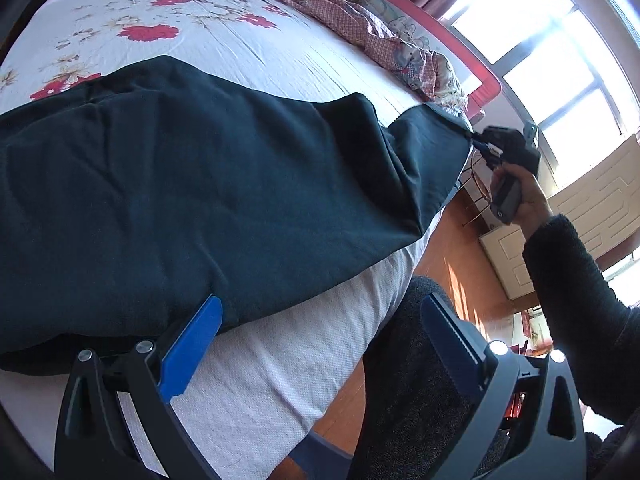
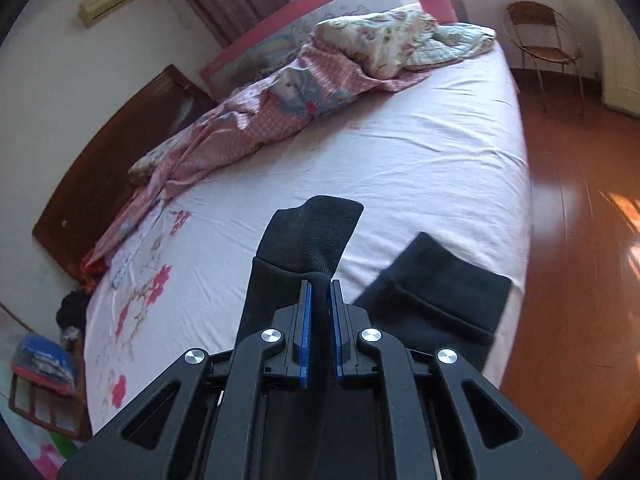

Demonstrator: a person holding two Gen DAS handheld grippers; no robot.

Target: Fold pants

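Dark pants (image 1: 192, 184) lie across the near side of the bed, running from my left gripper toward the bed's edge. My left gripper (image 1: 320, 332) is open and empty, its left blue finger (image 1: 192, 352) just beside the pants' near end. My right gripper (image 2: 320, 284) is shut on one pant cuff (image 2: 316, 232) and holds it up over the sheet. It also shows in the left wrist view (image 1: 478, 140), pinching the far end of the pants. The other cuff (image 2: 440, 288) lies flat at the bed's edge.
The bed (image 2: 400, 152) has a white flowered sheet (image 1: 168, 20). A crumpled pink quilt (image 2: 256, 112) and a pillow (image 2: 384, 40) lie along its far side by a red guard rail (image 1: 460, 48). Wooden floor (image 2: 580, 240), a wire chair (image 2: 548, 36) and a bright window (image 1: 560, 40) surround it.
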